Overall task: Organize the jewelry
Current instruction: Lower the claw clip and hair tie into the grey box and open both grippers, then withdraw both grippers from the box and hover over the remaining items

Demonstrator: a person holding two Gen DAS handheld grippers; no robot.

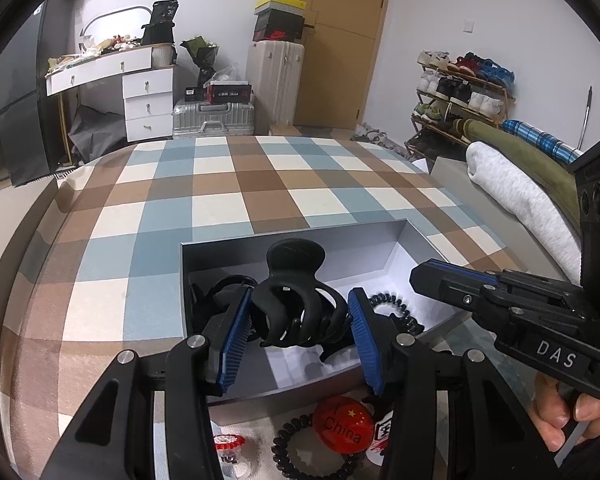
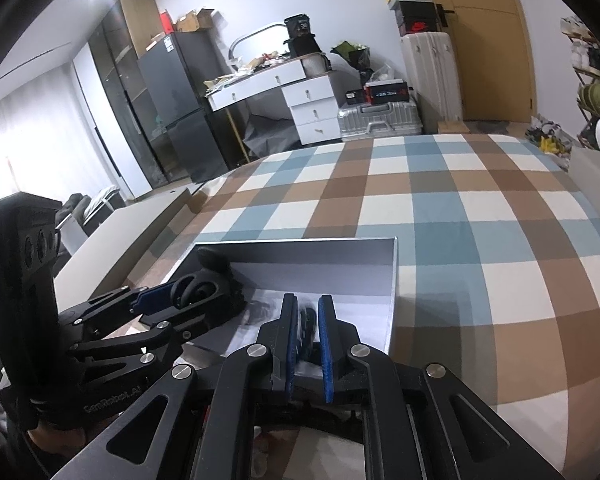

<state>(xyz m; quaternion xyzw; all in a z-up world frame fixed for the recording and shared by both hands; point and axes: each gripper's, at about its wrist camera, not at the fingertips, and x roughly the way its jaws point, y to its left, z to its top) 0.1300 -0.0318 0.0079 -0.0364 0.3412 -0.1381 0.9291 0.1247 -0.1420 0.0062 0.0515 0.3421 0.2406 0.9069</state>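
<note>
A checkered bed point(image 1: 228, 184) fills a cluttered bedroom, carrying a grey box point(image 1: 204, 256). The left gripper point(image 1: 300, 320) pinches a black hair claw point(image 1: 296, 300); the right gripper point(image 2: 308, 320) is nearly pressed together.

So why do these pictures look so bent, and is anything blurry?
Both wrist views are fisheye, so the checked bedspread bulges and corners go black. Right wrist view: window glare washes out the left, and a dark item is smeared between the right hand-held gripper's blue pads. Left wrist view stays sharp.
</note>
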